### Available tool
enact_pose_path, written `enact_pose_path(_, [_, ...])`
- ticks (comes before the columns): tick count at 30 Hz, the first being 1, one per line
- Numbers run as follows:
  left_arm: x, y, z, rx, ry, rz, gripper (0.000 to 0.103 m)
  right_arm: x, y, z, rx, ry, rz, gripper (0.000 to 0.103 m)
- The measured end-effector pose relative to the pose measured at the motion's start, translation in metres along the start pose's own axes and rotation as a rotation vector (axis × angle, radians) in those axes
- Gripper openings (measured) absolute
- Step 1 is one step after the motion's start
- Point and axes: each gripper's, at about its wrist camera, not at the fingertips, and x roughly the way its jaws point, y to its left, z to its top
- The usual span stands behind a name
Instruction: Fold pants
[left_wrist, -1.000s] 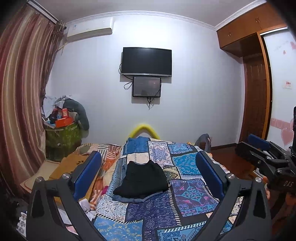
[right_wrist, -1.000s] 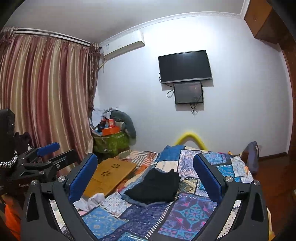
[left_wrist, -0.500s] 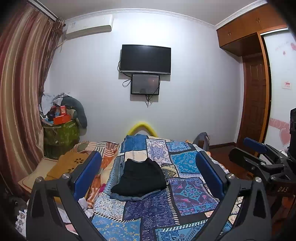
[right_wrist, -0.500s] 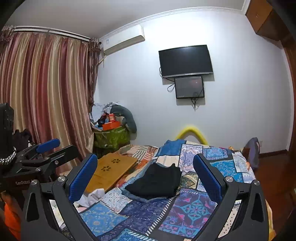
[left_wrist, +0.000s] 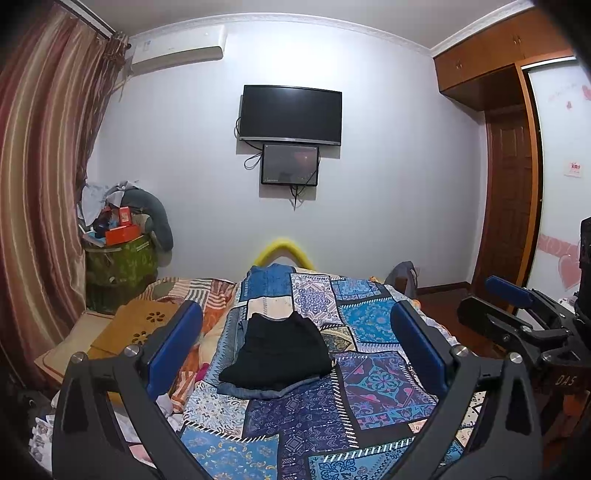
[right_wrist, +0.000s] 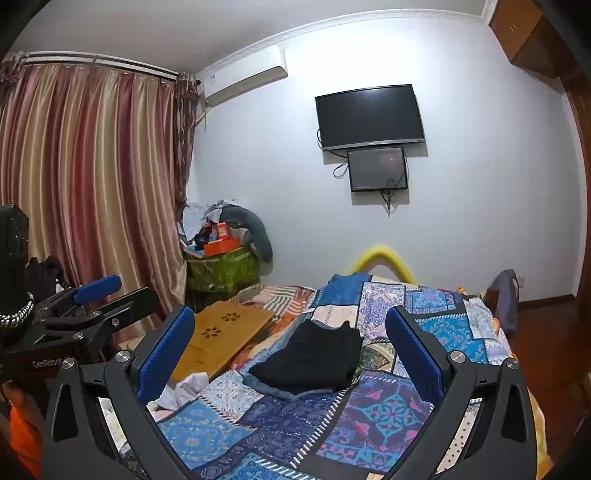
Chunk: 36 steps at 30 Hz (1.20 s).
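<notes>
Folded black pants (left_wrist: 279, 350) lie on top of a folded blue denim garment (left_wrist: 258, 391) in the middle of the patchwork bedspread (left_wrist: 369, 387). They also show in the right wrist view (right_wrist: 314, 358). My left gripper (left_wrist: 295, 347) is open and empty, held well back from and above the bed, with the pants framed between its blue pads. My right gripper (right_wrist: 291, 350) is open and empty too, held back the same way. Each gripper shows at the edge of the other's view: the right gripper (left_wrist: 513, 306) and the left gripper (right_wrist: 92, 299).
A wooden lap desk (right_wrist: 221, 339) lies on the bed's left side, beside crumpled white cloth (right_wrist: 184, 387). A green hamper piled with boxes (left_wrist: 118, 258) stands by the striped curtain. A TV (left_wrist: 291, 112) hangs on the far wall. A door and wardrobe (left_wrist: 513, 184) are at right.
Both grippers have tilted slightly, so the bed and pants sit a little lower and the room shifts in each view. The pants have not moved. Both grippers stay open.
</notes>
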Motion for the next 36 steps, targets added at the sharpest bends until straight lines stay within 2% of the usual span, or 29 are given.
enact_pose_path(36, [0.0051,0.0026,0.0009,0.02,0.017,-0.051,0.103,0.003,-0.0011,0.0015,0.008,0.008,-0.006,0.103])
